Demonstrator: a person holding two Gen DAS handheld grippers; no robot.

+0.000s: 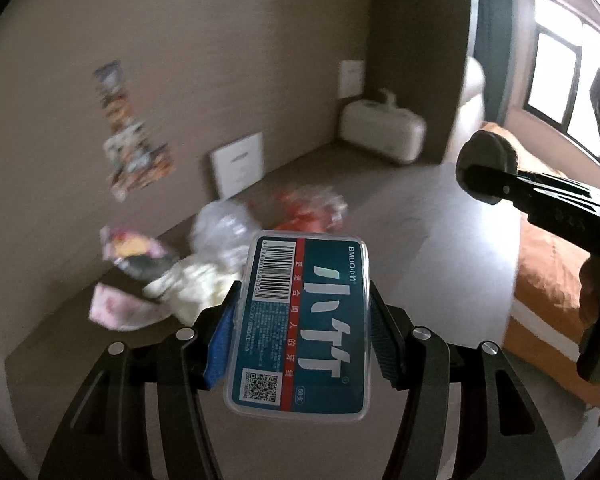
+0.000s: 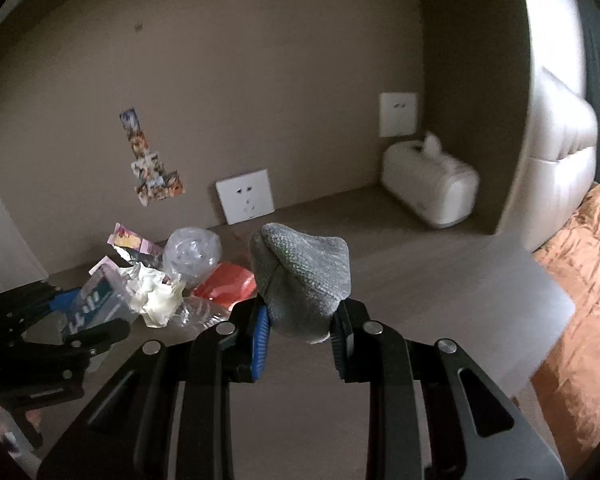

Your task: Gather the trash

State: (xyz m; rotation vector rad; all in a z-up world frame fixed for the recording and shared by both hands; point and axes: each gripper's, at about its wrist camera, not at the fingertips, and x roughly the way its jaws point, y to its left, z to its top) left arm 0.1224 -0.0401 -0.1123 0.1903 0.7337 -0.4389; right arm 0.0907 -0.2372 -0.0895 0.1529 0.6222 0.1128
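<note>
- Clamped across its long sides in left gripper [image 1: 302, 312] jaws, nearest the lens: floss-pick box [image 1: 300, 324], printed "BMBO", "50", barcode, QR code.
- Pinched in narrow right gripper [image 2: 300, 320] jaws: grey cloth wad [image 2: 302, 276].
- Left on worktop [image 2: 400, 272]: trash heap [image 2: 168, 280] of crumpled paper, clear plastic, red wrapper.
- Best carried level, grips firm, clear of the heap.

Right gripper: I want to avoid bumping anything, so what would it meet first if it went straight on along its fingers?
Probably the bare tabletop beyond the grey cloth clamped in the right gripper. The trash pile with the red wrapper lies just to the left of that line, though depth is hard to judge.
</note>
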